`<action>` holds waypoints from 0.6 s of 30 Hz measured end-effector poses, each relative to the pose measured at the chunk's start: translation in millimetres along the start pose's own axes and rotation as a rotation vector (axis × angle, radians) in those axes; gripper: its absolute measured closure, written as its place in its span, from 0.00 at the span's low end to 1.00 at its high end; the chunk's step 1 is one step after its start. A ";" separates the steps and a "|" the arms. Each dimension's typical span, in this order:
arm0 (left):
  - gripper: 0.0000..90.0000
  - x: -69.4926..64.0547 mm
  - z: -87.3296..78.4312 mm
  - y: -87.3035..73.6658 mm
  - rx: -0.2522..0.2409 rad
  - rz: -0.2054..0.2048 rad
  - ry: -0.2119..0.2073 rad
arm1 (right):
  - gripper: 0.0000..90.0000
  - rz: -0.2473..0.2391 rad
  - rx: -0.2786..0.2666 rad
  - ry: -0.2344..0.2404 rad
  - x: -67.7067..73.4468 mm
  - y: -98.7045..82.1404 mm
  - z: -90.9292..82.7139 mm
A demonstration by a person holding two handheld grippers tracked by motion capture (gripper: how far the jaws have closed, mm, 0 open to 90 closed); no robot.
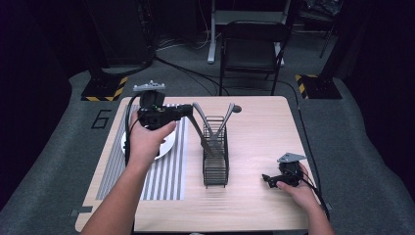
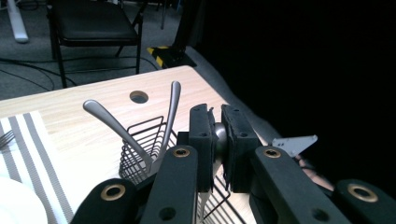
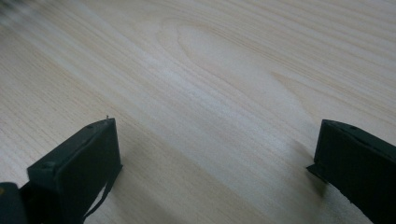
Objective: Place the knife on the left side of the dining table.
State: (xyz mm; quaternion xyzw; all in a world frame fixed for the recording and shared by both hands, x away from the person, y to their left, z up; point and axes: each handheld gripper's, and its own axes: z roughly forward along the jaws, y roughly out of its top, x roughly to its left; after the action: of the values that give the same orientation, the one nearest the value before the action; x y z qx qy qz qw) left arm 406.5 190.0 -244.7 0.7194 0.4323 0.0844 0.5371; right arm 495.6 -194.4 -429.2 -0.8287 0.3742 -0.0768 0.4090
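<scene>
1. Over the middle of the bench (image 1: 254, 205), the left gripper (image 1: 188, 111) is held up in the person's left hand (image 1: 146, 139), its fingers (image 2: 201, 140) pointing toward the wire caddy (image 1: 216, 161).
2. Those fingers are clenched on the end of a metal utensil (image 1: 201, 134); in the left gripper view a rounded steel handle (image 2: 219, 137) is pinched between the two black pads.
3. From the high view, the held utensil slants down from the fingers into the wire caddy, with its lower end inside the basket.
4. Two more utensil handles stand in the same caddy, one leaning left (image 2: 116, 128) and one leaning right (image 2: 172, 116), crossing near the rim.
5. Left of the caddy lies a striped placemat (image 1: 171, 171) with a white plate (image 1: 164, 147) on it, partly hidden by the left hand; a fork's tines (image 2: 5, 137) show at the mat's edge in the left gripper view.
6. Near the bench's right front corner, the right gripper (image 1: 268, 179) rests low in the right hand (image 1: 301, 191), well apart from the caddy.
7. Its fingers (image 3: 79, 163) are released, spread wide over bare wood with nothing between them.
8. A round hole (image 2: 139, 97) sits in the bench top behind the caddy.
</scene>
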 end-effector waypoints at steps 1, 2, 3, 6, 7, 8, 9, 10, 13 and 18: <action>0.92 2.7 -1.9 0.5 -0.009 -0.012 -0.003 | 0.00 0.000 0.000 0.000 0.0 0.0 0.0; 0.92 4.4 -3.4 0.9 -0.012 -0.024 -0.006 | 0.00 0.000 0.000 0.000 0.0 0.0 0.0; 0.92 7.6 -5.5 1.5 -0.019 -0.036 -0.009 | 0.00 0.001 0.000 0.000 0.1 0.0 0.0; 0.92 14.6 -9.7 1.9 -0.037 -0.071 -0.008 | 0.00 0.001 0.001 0.000 0.1 0.0 0.0; 0.92 16.4 -10.8 2.0 -0.040 -0.075 -0.007 | 0.00 0.000 -0.001 0.001 0.0 0.0 0.0; 0.92 20.7 -13.6 1.8 -0.050 -0.091 -0.003 | 0.00 0.001 0.000 0.000 0.0 0.0 0.0; 0.92 22.8 -15.2 1.7 -0.049 -0.093 -0.002 | 0.00 0.001 0.001 0.000 0.1 0.0 0.0; 0.92 22.8 -15.2 1.7 -0.049 -0.093 -0.002 | 0.00 0.001 0.001 0.000 0.1 0.0 0.0; 0.92 29.3 -18.5 1.1 -0.064 -0.115 -0.002 | 0.00 0.001 0.001 0.000 0.0 0.0 0.0; 0.92 35.1 -24.2 0.1 -0.072 -0.137 -0.001 | 0.00 0.001 0.000 0.000 0.0 0.0 0.0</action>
State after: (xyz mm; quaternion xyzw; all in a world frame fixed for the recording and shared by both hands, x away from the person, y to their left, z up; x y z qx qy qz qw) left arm 413.8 231.9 -246.7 0.6684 0.4769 0.0628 0.5674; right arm 495.7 -194.4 -429.2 -0.8286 0.3743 -0.0765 0.4092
